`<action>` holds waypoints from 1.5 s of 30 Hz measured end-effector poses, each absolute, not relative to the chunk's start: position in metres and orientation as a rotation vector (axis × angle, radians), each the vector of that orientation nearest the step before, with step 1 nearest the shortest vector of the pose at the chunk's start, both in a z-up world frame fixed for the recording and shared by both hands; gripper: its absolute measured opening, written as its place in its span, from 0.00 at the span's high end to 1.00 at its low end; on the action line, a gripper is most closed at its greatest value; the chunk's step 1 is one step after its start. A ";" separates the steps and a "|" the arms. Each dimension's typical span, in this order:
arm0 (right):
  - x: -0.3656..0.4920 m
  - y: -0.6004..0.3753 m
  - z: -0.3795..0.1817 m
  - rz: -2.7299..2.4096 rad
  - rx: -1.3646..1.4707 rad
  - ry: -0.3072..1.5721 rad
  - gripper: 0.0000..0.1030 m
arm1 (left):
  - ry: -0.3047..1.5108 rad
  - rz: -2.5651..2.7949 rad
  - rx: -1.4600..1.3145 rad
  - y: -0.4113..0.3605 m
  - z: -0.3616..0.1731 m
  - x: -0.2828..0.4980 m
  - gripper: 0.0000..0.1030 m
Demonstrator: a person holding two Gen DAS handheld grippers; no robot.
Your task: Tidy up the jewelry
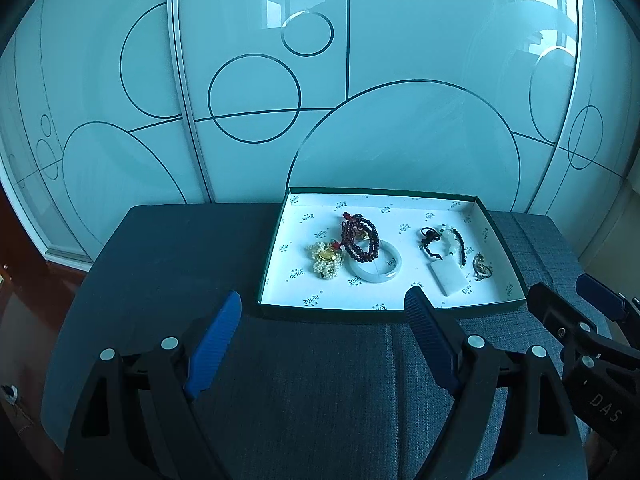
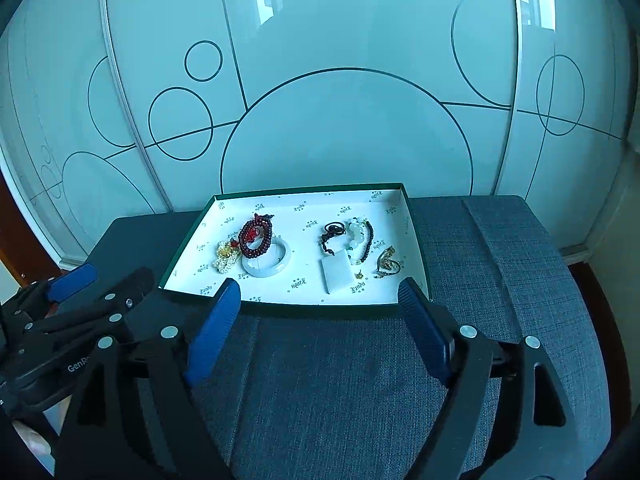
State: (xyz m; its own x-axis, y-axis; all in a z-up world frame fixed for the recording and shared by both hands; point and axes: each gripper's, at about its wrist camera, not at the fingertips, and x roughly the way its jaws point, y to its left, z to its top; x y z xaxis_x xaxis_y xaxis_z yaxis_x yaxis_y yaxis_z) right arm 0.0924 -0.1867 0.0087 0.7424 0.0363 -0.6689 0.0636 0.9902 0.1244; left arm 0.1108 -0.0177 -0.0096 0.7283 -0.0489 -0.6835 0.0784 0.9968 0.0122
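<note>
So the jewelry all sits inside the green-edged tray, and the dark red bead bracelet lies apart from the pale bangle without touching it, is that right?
Not quite. The jewelry is inside the tray, but the dark red bead bracelet is not apart from the pale bangle: it overlaps the bangle's far-left edge. The right wrist view shows this, and the left wrist view agrees.

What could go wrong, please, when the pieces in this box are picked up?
1. The dark red beads lie across the pale bangle, so lifting either might drag the other.
2. The white pendant shares cords with the bead bracelet; they may snag.
3. The box is shallow and might slide.
</note>
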 end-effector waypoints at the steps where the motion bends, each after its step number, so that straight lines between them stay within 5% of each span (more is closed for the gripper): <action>1: 0.092 -0.187 0.009 -0.014 0.143 0.734 0.21 | 0.752 -0.070 0.040 -0.017 -0.010 0.111 0.20; 45: 0.092 -0.191 0.010 -0.015 0.135 0.735 0.21 | 0.730 -0.036 0.073 -0.019 -0.009 0.113 0.17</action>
